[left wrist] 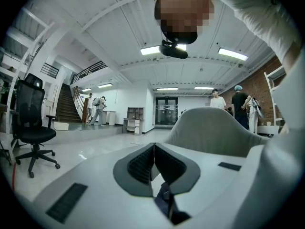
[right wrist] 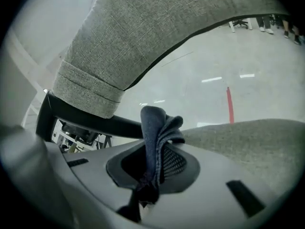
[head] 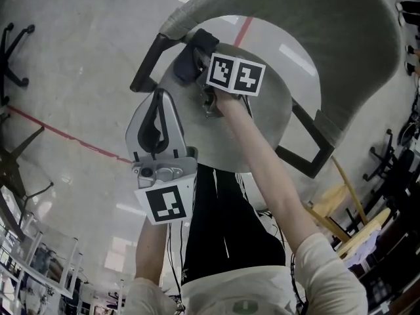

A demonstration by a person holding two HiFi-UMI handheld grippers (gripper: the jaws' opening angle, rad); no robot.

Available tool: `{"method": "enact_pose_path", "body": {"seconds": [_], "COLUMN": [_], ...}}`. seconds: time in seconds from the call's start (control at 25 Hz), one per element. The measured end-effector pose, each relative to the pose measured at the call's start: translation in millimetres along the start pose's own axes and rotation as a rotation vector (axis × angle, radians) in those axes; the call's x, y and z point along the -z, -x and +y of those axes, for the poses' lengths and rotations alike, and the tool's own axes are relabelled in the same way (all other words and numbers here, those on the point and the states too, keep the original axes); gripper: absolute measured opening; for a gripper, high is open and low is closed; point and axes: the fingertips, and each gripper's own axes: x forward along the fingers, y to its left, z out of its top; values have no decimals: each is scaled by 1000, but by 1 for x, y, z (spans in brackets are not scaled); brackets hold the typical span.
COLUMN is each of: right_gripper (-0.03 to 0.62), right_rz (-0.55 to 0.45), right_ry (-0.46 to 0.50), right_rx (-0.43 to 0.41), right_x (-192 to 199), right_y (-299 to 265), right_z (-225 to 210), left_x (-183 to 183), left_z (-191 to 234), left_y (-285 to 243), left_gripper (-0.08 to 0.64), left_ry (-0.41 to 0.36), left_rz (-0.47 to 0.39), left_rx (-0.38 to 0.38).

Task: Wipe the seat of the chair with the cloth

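Right gripper (head: pixel 197 61) is pinching the cloth (head: pixel 203 43). In the right gripper view its claw (right wrist: pixel 157 151) is clamping a bunched dark blue fold (right wrist: pixel 155 128), and the free end is sticking up past the pads.

The person's right arm is reaching across the chair, holding the cloth over the rear left part of the round grey seat (head: pixel 275 90). That spot is close to where the black armrest (head: pixel 147 61) is meeting the curved grey backrest (head: pixel 315 18). Whether the cloth is touching the seat I can't tell, since the head view is too steep and the gripper is covering that spot.

Left gripper (head: pixel 159 110) is hanging off the seat's left edge, over bare floor. It's doing no work: its claw (left wrist: pixel 153 163) is pressed together, pads meeting with no gap. Its camera is looking out over the backrest (left wrist: pixel 214 130) into the room, where a black office chair (left wrist: pixel 33 128) is standing at far left.

A red floor line (right wrist: pixel 229 104) is showing beyond the seat (right wrist: pixel 257 142).
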Motion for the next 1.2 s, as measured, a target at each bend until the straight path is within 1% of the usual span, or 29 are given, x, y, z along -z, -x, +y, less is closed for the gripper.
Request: {"method": "enact_pose_path", "body": {"seconds": [0.16, 0.4, 0.64, 0.88, 1.08, 1.2], "right_gripper": [57, 57, 57, 57, 57, 57], "right_rz": [0, -13, -30, -50, -48, -31], "right_ry": [-22, -21, -30, 3, 2, 19], "right_rx": [19, 81, 175, 302, 431, 525], "right_x": [0, 5, 13, 19, 26, 32], "right_y": [9, 39, 82, 131, 170, 191], "right_z": [-14, -46, -92, -141, -180, -200], "left_x": [4, 8, 10, 7, 6, 8], "left_z": [-6, -21, -43, -71, -90, -99], "left_y": [1, 0, -2, -4, -3, -2], "left_gripper": [15, 15, 15, 15, 15, 15], "left_ry": [-1, -6, -11, -15, -14, -13], "left_rz": [11, 22, 29, 24, 29, 35], "left_rx": [21, 66, 121, 168, 195, 211]}}
